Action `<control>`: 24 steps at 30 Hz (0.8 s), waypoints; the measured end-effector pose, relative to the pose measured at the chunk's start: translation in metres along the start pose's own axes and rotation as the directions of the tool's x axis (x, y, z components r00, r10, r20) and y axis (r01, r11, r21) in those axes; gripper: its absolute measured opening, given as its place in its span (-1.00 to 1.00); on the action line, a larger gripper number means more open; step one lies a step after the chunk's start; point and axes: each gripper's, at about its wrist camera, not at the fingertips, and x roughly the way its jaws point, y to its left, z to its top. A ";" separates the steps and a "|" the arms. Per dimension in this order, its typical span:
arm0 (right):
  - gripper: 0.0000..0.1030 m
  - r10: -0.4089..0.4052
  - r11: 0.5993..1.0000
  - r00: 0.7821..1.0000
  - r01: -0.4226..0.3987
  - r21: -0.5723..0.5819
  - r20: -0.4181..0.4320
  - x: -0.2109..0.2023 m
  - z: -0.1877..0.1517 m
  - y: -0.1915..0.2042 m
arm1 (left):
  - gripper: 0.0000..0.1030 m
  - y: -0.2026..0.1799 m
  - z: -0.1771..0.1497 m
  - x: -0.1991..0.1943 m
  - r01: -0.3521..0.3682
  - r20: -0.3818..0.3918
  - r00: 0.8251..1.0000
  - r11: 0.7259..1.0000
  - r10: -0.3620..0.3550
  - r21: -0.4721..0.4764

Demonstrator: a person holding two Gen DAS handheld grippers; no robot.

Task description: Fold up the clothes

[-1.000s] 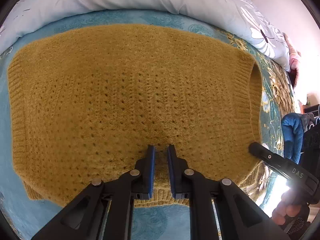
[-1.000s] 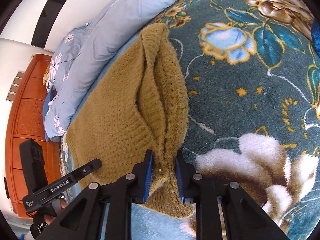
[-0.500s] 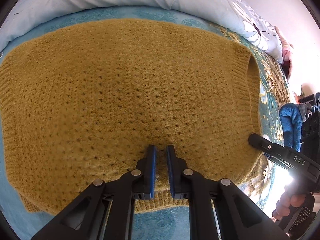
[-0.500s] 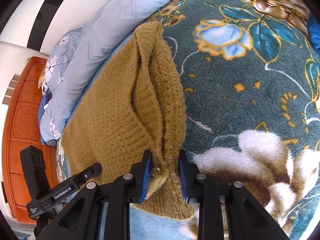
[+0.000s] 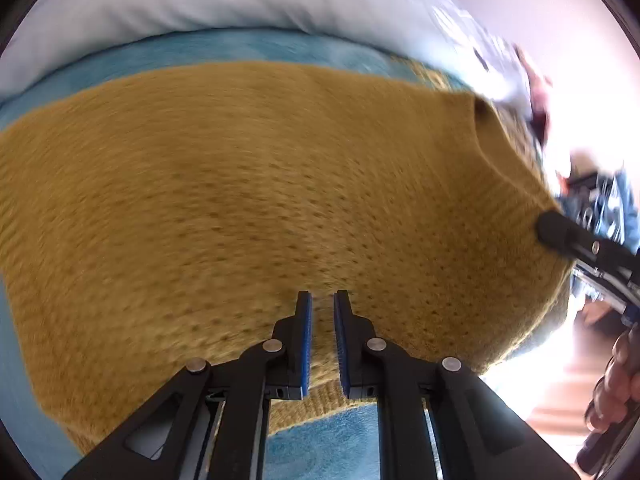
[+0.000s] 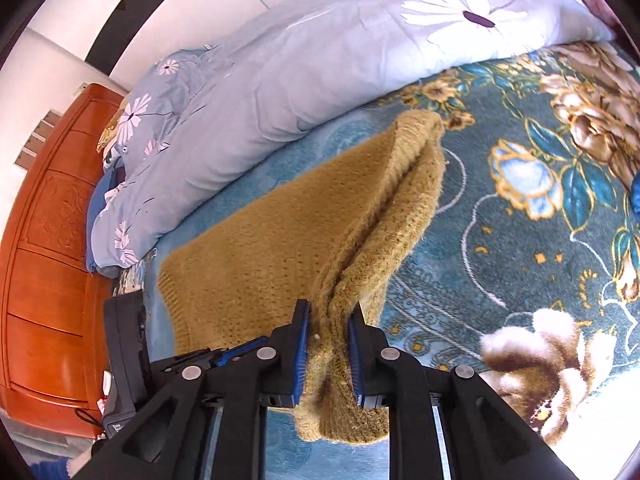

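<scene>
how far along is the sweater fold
Done: the mustard sweater is spread on the teal floral blanket; its right end looks doubled into layers. In hand: the left gripper pinches the near hem, while the right gripper, jaws closing, has the bunched right edge between its pads, raised off the blanket. Left: carry that edge across, lay it flat, then let go.

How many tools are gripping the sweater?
2. The left tool pinches the sweater's near hem; the right tool, jaws closing, clamps its bunched side edge. Both also appear in each other's views.
</scene>
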 end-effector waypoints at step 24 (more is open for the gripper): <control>-0.95 -0.086 0.776 0.919 -0.180 -0.604 -0.384 0.166 -0.091 0.260 | -0.75 0.213 -0.105 -0.101 0.173 0.244 0.968 0.854 -0.056 -0.491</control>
